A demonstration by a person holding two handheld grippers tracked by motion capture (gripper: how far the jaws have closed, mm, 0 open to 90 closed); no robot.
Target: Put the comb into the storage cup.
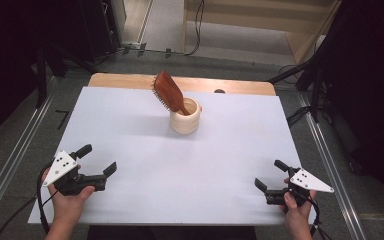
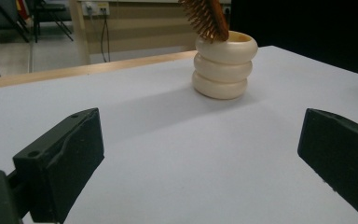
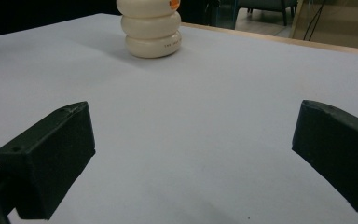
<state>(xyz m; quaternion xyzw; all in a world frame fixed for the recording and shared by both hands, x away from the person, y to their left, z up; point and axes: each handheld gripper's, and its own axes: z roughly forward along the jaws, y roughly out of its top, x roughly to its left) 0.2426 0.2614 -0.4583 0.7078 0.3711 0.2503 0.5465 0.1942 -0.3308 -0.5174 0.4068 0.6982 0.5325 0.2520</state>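
At the lower left of the high view, a hand (image 1: 69, 200) grips the left hand-held gripper (image 1: 100, 160), matte black with a grey three-cornered plate on top; its jaws stand wide apart, released and holding nothing, angled toward the upper right. At the lower right, the other hand (image 1: 296, 212) holds the right hand-held gripper (image 1: 270, 174), of the same build, its jaws likewise spread and bare, pointing toward the upper left. Both forearms come in from the bottom edge, and both grippers sit low over the near part of the smooth, matte white sheet covering the desk (image 1: 180, 165).

In the left gripper view, the blocky black jaws frame bare white surface, with the glossy cream ceramic holder shaped like three stacked rings (image 2: 223, 65) in the upper centre, well apart from them. In the right gripper view, the same holder (image 3: 152, 29) sits at the upper left, again well clear of the jaws.

In the high view the holder (image 1: 185, 117) stands upright in the upper middle of the sheet. A reddish-brown wooden hairbrush (image 1: 169, 92) rests handle-down inside it, its oval head leaning toward the upper left, with the bristles facing down and left. Behind the sheet, a strip of light wooden desk edge (image 1: 130, 80) shows.
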